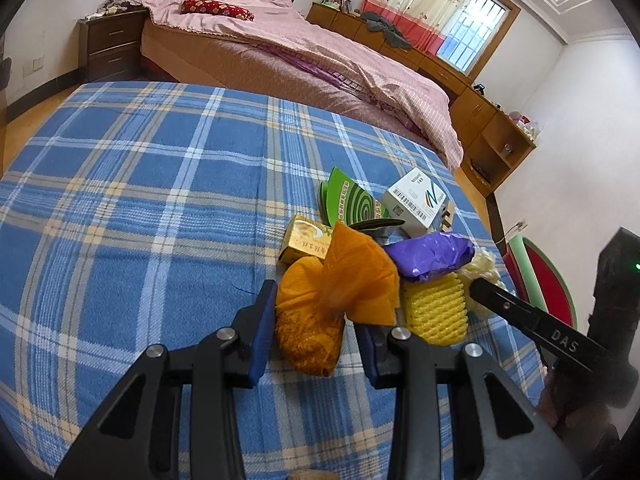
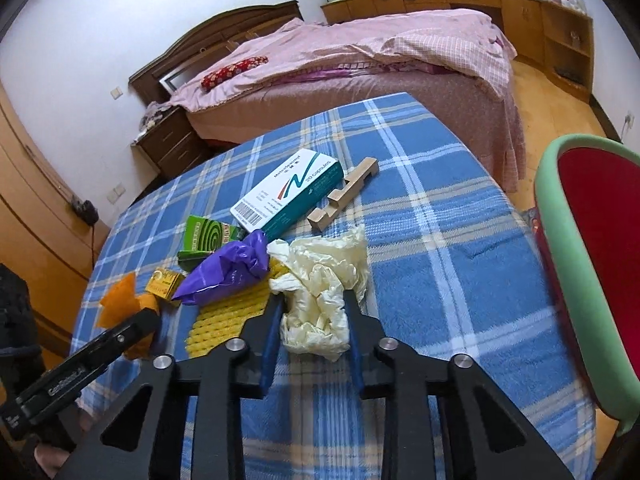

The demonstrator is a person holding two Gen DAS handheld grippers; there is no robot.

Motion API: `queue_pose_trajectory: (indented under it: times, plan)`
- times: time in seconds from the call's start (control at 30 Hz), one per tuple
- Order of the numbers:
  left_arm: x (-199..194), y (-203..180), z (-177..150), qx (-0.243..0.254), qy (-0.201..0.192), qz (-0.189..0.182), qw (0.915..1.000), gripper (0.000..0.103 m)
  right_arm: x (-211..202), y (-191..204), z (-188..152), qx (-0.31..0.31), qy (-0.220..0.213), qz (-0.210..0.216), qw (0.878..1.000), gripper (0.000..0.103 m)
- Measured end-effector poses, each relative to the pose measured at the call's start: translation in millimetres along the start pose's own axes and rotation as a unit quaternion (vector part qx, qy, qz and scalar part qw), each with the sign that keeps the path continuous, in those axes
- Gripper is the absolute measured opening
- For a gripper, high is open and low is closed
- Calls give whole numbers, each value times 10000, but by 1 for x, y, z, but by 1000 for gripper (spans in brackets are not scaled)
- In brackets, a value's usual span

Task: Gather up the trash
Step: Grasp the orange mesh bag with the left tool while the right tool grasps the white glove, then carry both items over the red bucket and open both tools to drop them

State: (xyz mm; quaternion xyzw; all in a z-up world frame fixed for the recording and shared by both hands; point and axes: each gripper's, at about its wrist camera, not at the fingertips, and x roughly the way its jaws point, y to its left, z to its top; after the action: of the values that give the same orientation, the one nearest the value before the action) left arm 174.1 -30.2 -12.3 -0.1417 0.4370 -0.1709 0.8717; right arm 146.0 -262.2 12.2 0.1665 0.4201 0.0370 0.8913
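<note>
Resting on a blue plaid cloth, the trash lies in one cluster near the table's right edge. The left gripper is clamped on an orange mesh bag, its blue pads pressing both sides. The right gripper is narrowed around crumpled cream gloves, pads touching them. Just beside the gloves sit a yellow foam net and a purple wrapper. A white-and-teal medicine box reads "20 capsules" with a barcode; its brand name is too blurred to read. Near it lie a green mosquito-coil box, a small gold box and a wooden block. The right gripper's finger reads "DAS" in the left view.
</note>
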Motion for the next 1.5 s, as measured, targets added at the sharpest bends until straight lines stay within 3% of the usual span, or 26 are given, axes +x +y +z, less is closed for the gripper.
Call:
queue_pose_trajectory:
  times: [0.37, 0.63, 0.97, 1.23, 1.5]
  plan:
    - [-8, -5, 2, -32, -121, -264, 9996, 34, -68, -10, -27, 309, -457, 117, 9984, 22]
    - [-20, -34, -4, 242, -100, -562, 9981, 33, -117, -35, -47, 559, -802, -110, 9951, 22]
    - [-48, -104, -13, 842, -32, -979, 9916, 34, -161, -83, -60, 1123, -1273, -185, 9853, 22]
    - [-34, -160, -18, 1081, 281, -1248, 9859, 33, -185, -121, -60, 1401, -1694, -322, 9750, 22]
    - [-18, -212, -14, 1479, 295, -1373, 9790, 33, -200, -157, -51, 1525, -2114, -495, 9642, 22]
